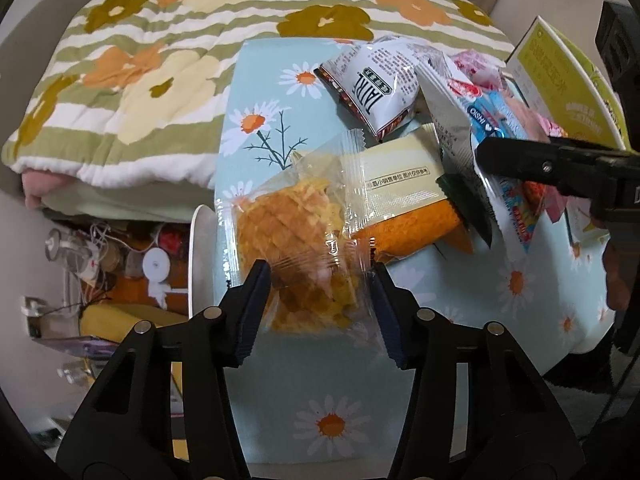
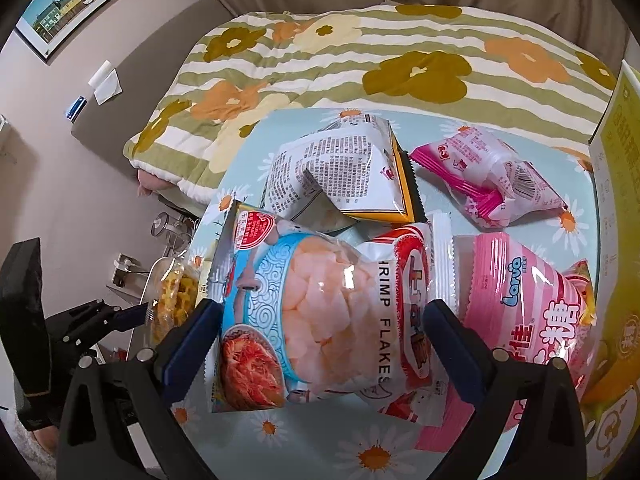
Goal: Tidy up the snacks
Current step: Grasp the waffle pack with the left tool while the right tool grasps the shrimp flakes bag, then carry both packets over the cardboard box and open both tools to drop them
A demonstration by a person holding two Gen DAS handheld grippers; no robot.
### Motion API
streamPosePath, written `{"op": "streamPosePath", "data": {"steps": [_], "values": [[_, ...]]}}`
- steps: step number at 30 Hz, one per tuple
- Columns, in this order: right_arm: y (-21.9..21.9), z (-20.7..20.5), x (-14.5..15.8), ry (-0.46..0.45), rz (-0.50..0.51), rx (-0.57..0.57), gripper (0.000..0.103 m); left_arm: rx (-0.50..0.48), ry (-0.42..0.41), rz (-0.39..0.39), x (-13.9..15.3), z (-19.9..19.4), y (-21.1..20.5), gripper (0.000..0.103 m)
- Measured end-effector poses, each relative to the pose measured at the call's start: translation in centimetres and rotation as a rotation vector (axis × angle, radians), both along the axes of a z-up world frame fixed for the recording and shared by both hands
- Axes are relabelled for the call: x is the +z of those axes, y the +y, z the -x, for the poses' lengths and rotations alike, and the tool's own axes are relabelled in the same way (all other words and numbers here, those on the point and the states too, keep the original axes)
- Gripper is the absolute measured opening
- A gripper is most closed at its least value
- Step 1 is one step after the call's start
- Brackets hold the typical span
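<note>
While you work over the bed [image 2: 400,52] with its flowered quilt, note the daisy-print surface [image 1: 320,400] laid in front of it: every snack sits on that cloth, heaped toward your right side.

Yellow box [image 2: 616,240] — stands open at the right edge of the surface, just beside the pile. Judged to be the destination for sorting; its inside is not visible.

Shrimp flakes bag [image 2: 320,312] — largest packet. Your right gripper [image 2: 320,344] straddles it across the middle, fingers [image 2: 192,340] against its sides. The bag looks raised off the cloth, so you are judged to be gripping it; a mid-body hold keeps a puffy bag from swinging.

Pink candy bag [image 2: 532,312] — lies just right of it, touching, partly under the right finger.

White printed bag [image 2: 340,172] — behind, tilted, resting on the pile.

Clear waffle-chip packet [image 1: 296,256] — near the surface's left edge. Your left gripper [image 1: 320,280] has its fingers [image 1: 252,308] on both sides, pressing the film. Closed on it, though whether it is lifted cannot be told.

Yellow-wrapped cake packet [image 1: 400,200] — touching the waffle packet's right seam; expect it to drag along.

Small pink packets [image 2: 488,172] — apart at the back right, untouched.
</note>
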State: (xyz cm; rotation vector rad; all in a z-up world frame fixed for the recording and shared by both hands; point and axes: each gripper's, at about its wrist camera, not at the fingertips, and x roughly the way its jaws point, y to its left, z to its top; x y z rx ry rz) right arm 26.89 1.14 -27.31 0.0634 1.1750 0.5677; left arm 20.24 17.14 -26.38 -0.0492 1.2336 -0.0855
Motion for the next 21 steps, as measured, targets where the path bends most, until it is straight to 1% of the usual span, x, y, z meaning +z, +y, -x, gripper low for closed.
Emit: {"op": "streamPosePath", "data": {"steps": [4, 8, 11, 16, 19, 21], "values": [[-0.01, 0.05, -0.07, 0.003, -0.001, 0.003, 0.101, 0.032, 0.005, 0.039, 0.25, 0.19, 0.8, 0.047], [0.22, 0.08, -0.4, 0.008, 0.011, 0.012, 0.102, 0.05, 0.014, 0.053, -0.01, 0.15, 1.07, 0.047], [0.4, 0.12, -0.62, 0.003, 0.031, 0.024, 0.103, 0.051, 0.017, 0.048, -0.35, -0.14, 0.74, 0.047], [0.41, -0.01, -0.77, -0.001, 0.034, 0.031, 0.103, 0.055, 0.011, 0.037, -0.54, -0.45, 0.55, 0.048], [0.65, 0.05, -0.82, -0.012, 0.048, 0.055, 0.103, 0.056, 0.012, 0.02, -0.46, -0.48, 0.35, 0.046], [0.61, 0.15, -0.75, -0.019, 0.053, 0.057, 0.102, 0.062, 0.008, 0.022, -0.24, -0.37, 0.43, 0.043]]}}
